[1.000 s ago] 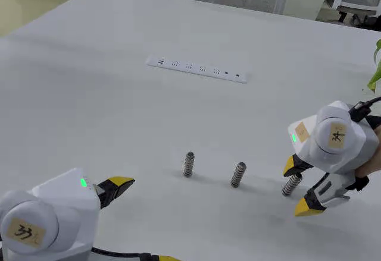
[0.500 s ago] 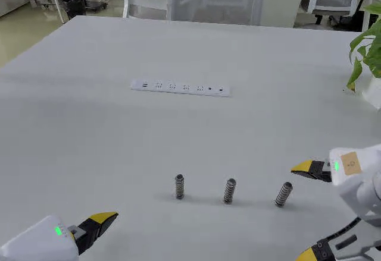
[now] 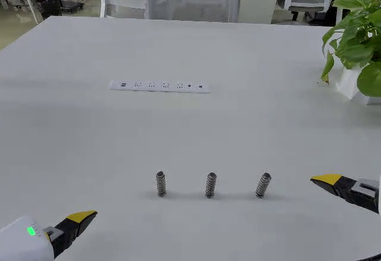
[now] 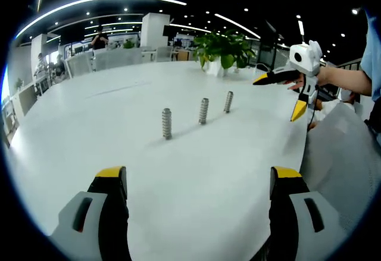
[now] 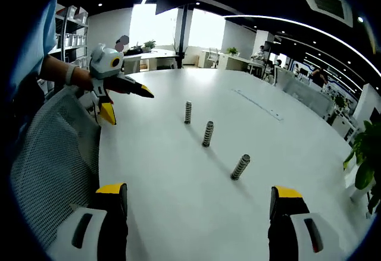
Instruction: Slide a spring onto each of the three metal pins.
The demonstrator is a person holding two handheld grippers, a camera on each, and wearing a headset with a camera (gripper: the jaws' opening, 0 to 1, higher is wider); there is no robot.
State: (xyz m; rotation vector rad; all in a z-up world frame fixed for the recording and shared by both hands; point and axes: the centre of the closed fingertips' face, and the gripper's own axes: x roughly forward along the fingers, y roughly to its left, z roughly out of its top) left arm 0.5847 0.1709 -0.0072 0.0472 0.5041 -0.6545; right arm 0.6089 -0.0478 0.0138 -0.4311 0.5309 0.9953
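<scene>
I'm holding left gripper (image 4: 198, 175) and right gripper (image 5: 198, 191) open and empty; three springs (image 3: 211, 185) are seemingly sitting on pins, so only checking remains

Light grey table (image 3: 89, 142) carried three springs standing in a row toward its near side, well apart from each other: left spring (image 3: 161, 184) upright, middle spring (image 3: 211, 185) nearly upright, right spring (image 3: 263, 185) tilted; a white power strip (image 3: 159, 86) lay flat farther back, and a potted plant (image 3: 357, 47) stood at the right edge.
</scene>
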